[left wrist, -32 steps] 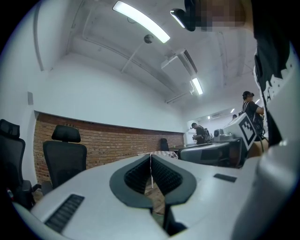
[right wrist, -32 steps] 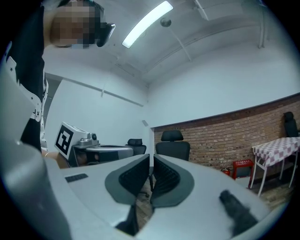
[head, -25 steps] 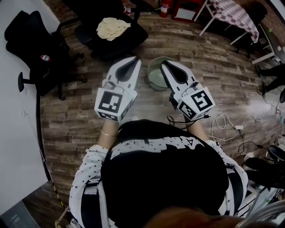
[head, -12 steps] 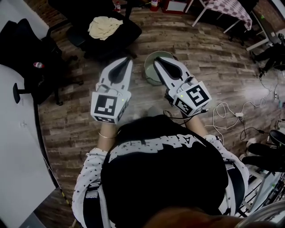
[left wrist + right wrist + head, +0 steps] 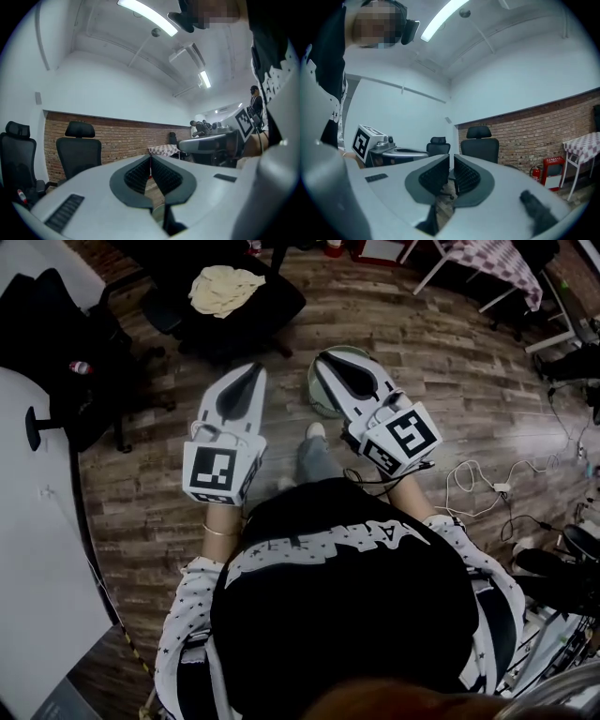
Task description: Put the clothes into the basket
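Observation:
A cream cloth [image 5: 225, 289] lies crumpled on the seat of a black chair [image 5: 253, 315] at the top of the head view. A pale green round basket [image 5: 317, 397] stands on the wooden floor, mostly hidden under my right gripper [image 5: 323, 359]. My left gripper [image 5: 255, 368] is held level beside it, short of the chair. Both are shut with nothing between their pads, as the left gripper view shows for my left gripper [image 5: 151, 161] and the right gripper view for my right gripper [image 5: 451, 161]. Neither touches the cloth or the basket.
A second black office chair [image 5: 66, 343] and a white desk [image 5: 28, 549] are at the left. White cables [image 5: 478, 493] trail over the floor at the right. A table with a checked cloth [image 5: 497, 263] stands at the far right. The person's leg and shoe [image 5: 314, 451] show between the grippers.
A leg and shoe have stepped into view between the grippers. The left gripper sits lower in the frame, and the right gripper covers more of the basket. Both stay shut.

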The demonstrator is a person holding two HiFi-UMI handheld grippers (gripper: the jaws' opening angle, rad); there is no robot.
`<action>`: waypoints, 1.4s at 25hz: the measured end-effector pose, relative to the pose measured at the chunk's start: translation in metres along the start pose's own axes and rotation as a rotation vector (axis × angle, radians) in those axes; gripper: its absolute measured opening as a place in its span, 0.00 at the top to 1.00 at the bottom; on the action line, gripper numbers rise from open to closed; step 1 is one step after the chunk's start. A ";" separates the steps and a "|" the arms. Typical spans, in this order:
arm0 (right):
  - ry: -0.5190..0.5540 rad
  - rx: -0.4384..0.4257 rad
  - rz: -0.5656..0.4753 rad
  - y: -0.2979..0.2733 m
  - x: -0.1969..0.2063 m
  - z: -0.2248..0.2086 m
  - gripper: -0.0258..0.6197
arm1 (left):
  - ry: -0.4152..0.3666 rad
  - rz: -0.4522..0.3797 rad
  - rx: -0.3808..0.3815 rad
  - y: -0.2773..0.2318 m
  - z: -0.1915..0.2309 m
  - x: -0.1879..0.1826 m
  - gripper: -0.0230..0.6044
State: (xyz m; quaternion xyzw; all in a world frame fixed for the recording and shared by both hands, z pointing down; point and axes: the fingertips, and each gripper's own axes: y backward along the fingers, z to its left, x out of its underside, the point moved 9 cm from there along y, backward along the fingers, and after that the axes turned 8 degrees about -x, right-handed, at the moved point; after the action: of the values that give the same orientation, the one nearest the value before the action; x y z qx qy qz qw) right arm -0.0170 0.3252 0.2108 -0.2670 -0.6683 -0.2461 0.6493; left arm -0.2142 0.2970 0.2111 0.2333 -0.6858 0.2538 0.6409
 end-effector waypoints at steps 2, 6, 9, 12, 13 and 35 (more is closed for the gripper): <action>0.011 -0.017 -0.020 -0.009 -0.003 -0.010 0.91 | 0.002 -0.002 -0.017 -0.008 0.006 -0.001 0.94; 0.038 -0.042 -0.031 -0.022 -0.006 -0.026 0.91 | 0.005 0.002 -0.044 -0.026 0.016 -0.001 0.94; 0.046 -0.061 -0.029 -0.030 -0.007 -0.043 0.91 | -0.012 0.011 -0.043 -0.044 0.017 -0.003 0.94; 0.032 -0.074 -0.037 -0.036 -0.008 -0.061 0.91 | -0.037 0.020 -0.045 -0.064 0.018 -0.007 0.94; 0.031 -0.078 -0.039 -0.039 -0.008 -0.067 0.91 | -0.038 0.020 -0.045 -0.071 0.020 -0.008 0.94; 0.006 -0.153 -0.062 -0.076 -0.008 -0.183 0.91 | -0.079 0.043 -0.101 -0.176 0.036 -0.014 0.94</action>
State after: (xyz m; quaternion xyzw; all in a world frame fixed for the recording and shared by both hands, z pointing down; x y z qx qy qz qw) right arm 0.0660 0.1453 0.2107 -0.2942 -0.6537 -0.3170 0.6210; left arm -0.1265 0.1394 0.2037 0.1958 -0.7275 0.2229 0.6187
